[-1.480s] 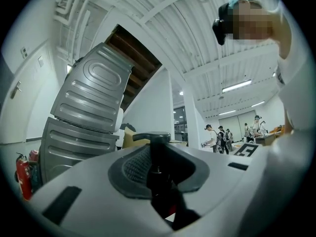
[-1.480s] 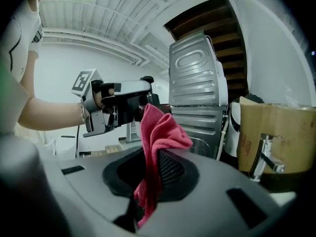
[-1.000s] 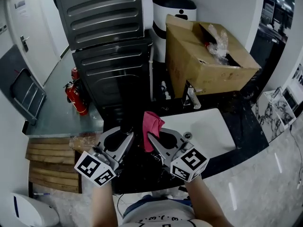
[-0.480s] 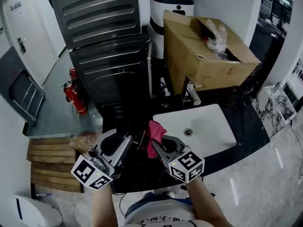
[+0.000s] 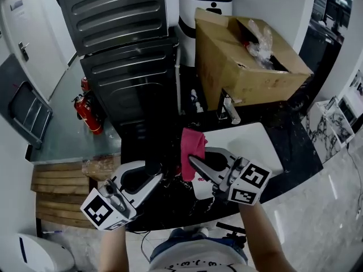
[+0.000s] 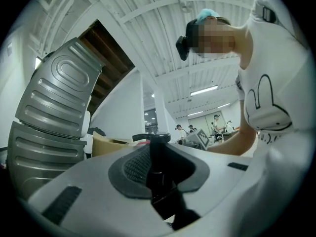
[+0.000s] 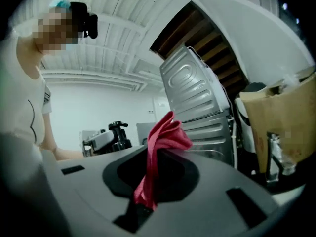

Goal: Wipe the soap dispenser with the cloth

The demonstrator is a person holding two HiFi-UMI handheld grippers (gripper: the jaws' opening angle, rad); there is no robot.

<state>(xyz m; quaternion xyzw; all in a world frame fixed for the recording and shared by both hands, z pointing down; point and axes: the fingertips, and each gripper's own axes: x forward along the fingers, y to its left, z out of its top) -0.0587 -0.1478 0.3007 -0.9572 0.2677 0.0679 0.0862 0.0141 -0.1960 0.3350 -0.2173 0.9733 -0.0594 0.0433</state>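
Crowding the far side are grey ribbed metal panels [image 5: 122, 16], with a red fire extinguisher [image 5: 86, 113] on the floor at left. On the black stone tabletop [image 5: 292, 146], an open brown cardboard box [image 5: 238, 67] holds crumpled clear plastic [image 5: 258, 41]. Nearer, the right hand-held gripper [image 5: 198, 156] hides part of a white sunken basin [image 5: 258, 140] and pinches a crumpled pink-red cloth [image 5: 191, 143] that stretches lengthwise away from its jaws. Just left, the left hand-held gripper [image 5: 150, 171] is clamped narrowly on a black pump soap dispenser [image 6: 158, 157], pump head uppermost, nozzle pointing left in the left gripper view.
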